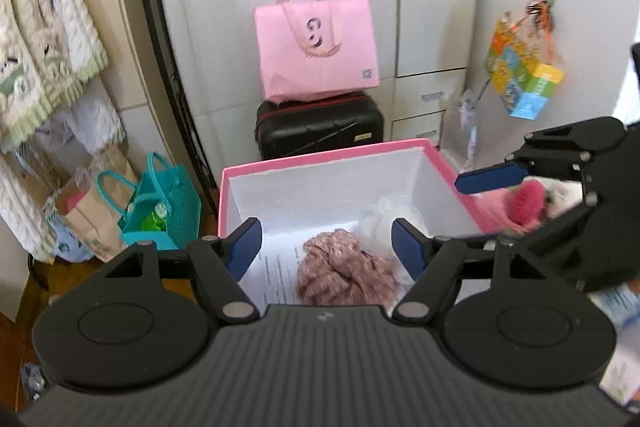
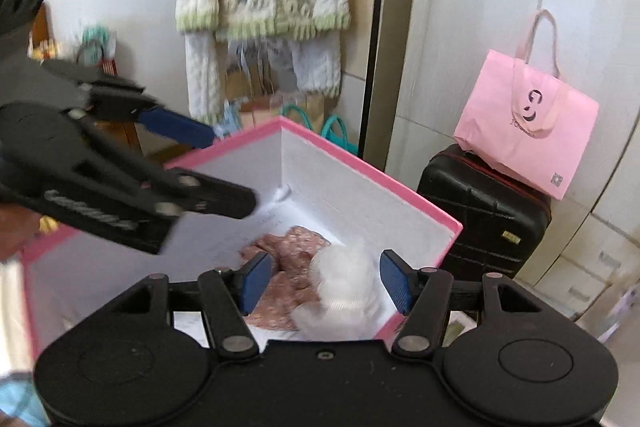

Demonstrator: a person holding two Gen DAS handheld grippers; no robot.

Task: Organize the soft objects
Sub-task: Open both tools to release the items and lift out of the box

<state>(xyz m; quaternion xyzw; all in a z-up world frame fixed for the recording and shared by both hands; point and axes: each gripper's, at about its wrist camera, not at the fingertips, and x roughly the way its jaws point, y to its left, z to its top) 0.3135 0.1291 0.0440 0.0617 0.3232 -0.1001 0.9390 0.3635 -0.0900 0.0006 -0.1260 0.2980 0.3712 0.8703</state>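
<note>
One pink-rimmed white cardboard box holds two soft items: a crumpled dusty-pink cloth and a white fluffy piece. Above it, left gripper and right gripper both gape, gripping nothing.

1 pink box w/ 2 soft items inside: 1 pink scrunchie, 1 white puff. behind box: 1 black suitcase, 1 pink tote. left of box: 1 teal bag.
</note>
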